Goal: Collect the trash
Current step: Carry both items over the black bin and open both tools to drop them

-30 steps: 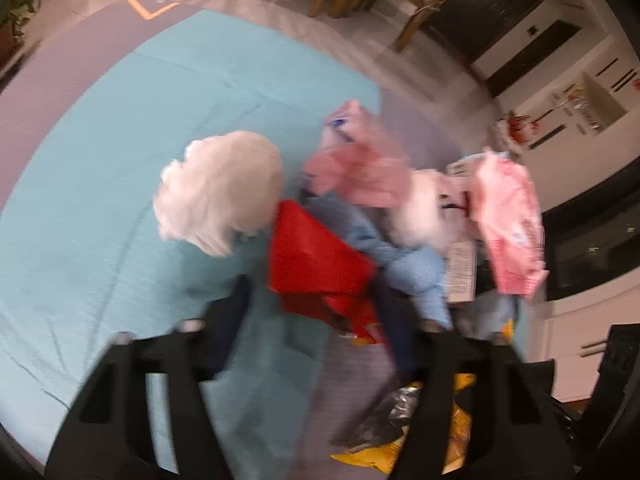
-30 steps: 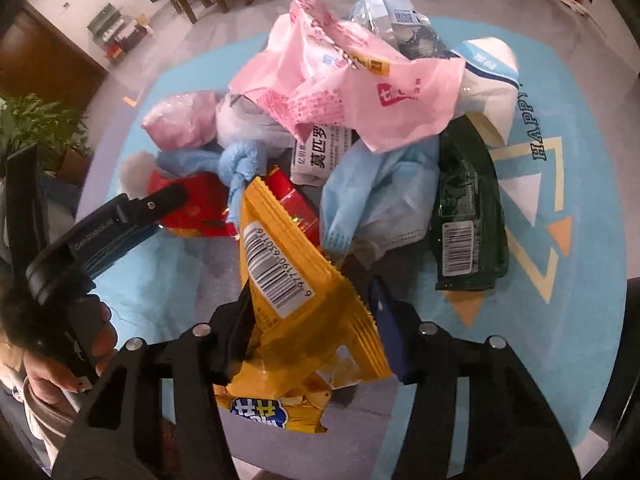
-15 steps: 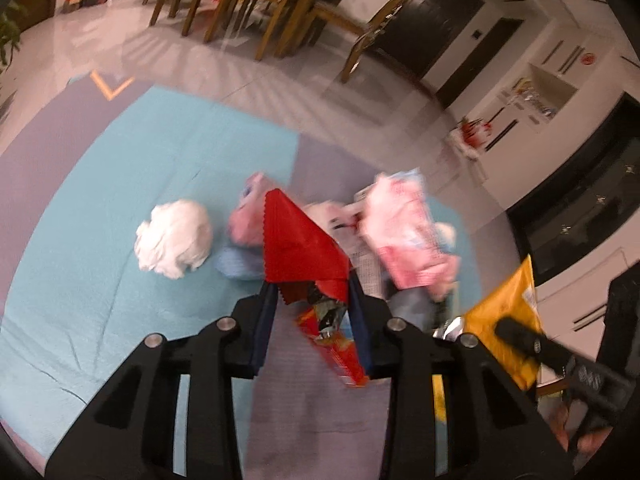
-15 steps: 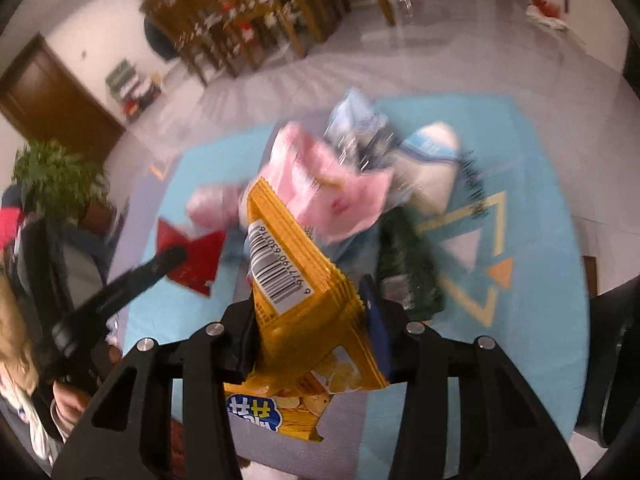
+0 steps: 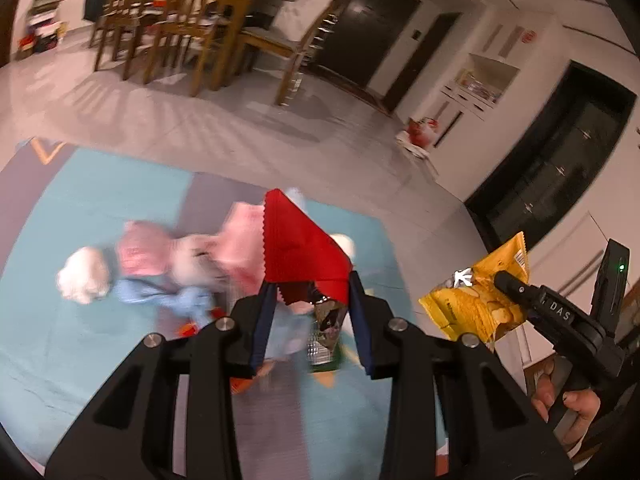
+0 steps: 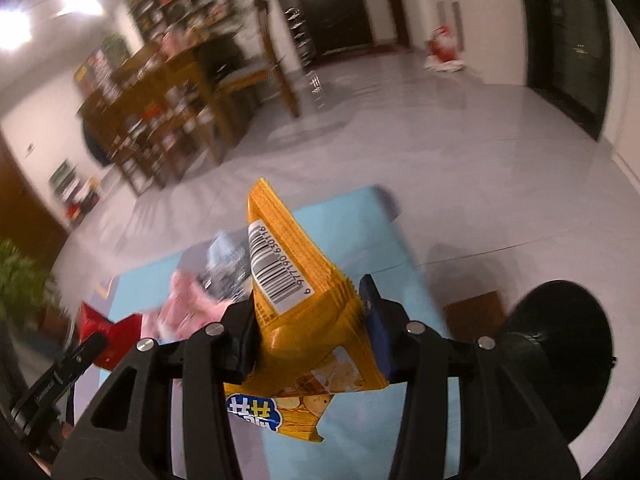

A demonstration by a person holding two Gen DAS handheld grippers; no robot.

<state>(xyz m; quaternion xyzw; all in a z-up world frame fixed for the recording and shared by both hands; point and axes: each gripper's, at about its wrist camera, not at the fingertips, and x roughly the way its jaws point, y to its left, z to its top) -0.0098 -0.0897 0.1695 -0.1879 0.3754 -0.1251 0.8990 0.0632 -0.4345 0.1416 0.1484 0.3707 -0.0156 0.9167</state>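
Observation:
My left gripper (image 5: 312, 292) is shut on a red snack wrapper (image 5: 296, 248), held up above the mat. A yellow chip bag (image 6: 304, 296) with a barcode is clamped in my right gripper (image 6: 308, 300), also lifted off the floor. In the left wrist view the yellow chip bag (image 5: 480, 296) and the right gripper (image 5: 516, 284) show at the right, with a hand (image 5: 568, 396) on the handle. In the right wrist view the red snack wrapper (image 6: 108, 328) shows at the lower left. The trash pile (image 5: 180, 264) of pink bags, blue cloth and a white wad lies blurred on the teal mat (image 5: 80, 240).
A wooden dining table with chairs (image 5: 180, 28) stands at the far side of the grey tiled floor. A black round object (image 6: 560, 352) sits at the lower right beside a brown board (image 6: 472, 312). A potted plant (image 6: 20, 280) is at the left edge.
Both grippers rose from the pile with their wrappers; the left closed on the red wrapper. The views now show more of the room and less of the mat.

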